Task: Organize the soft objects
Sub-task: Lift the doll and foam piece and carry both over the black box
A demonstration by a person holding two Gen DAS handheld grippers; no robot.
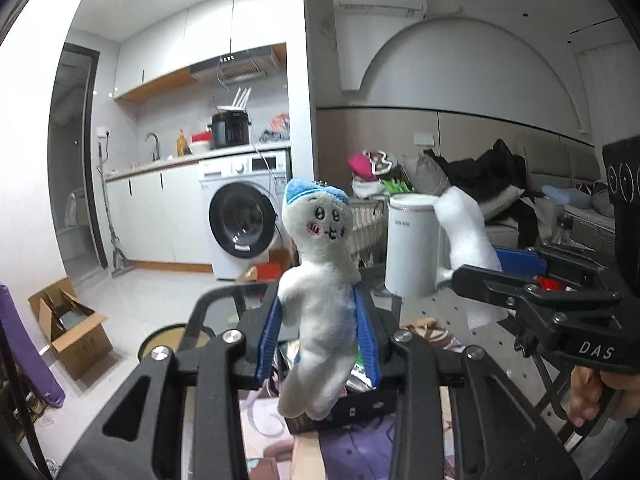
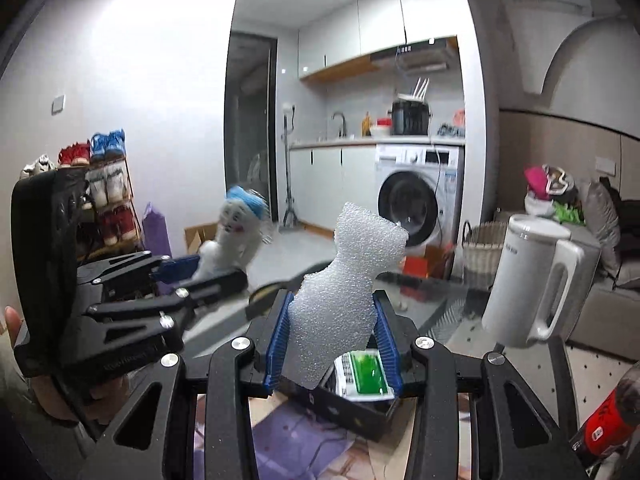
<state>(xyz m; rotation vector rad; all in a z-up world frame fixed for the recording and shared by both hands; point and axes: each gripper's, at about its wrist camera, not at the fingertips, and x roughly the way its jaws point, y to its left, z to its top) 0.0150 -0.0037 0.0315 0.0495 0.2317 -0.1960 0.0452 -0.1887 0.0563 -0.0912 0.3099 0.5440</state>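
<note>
Clamping white plush doll (image 1: 320, 300) at the torso between blue pads (image 1: 268, 340) of left gripper (image 1: 318, 332), head up, raised over black box (image 1: 360, 404). Gripping white foam piece (image 2: 344, 300) upright in right gripper (image 2: 334, 340), jaws closed on its lower part, beside white kettle (image 2: 532, 284).

Plush doll (image 1: 320, 280) in left claw (image 1: 320, 336); foam piece (image 2: 348, 292) in right claw (image 2: 334, 344), kettle (image 2: 536, 280) right.
</note>
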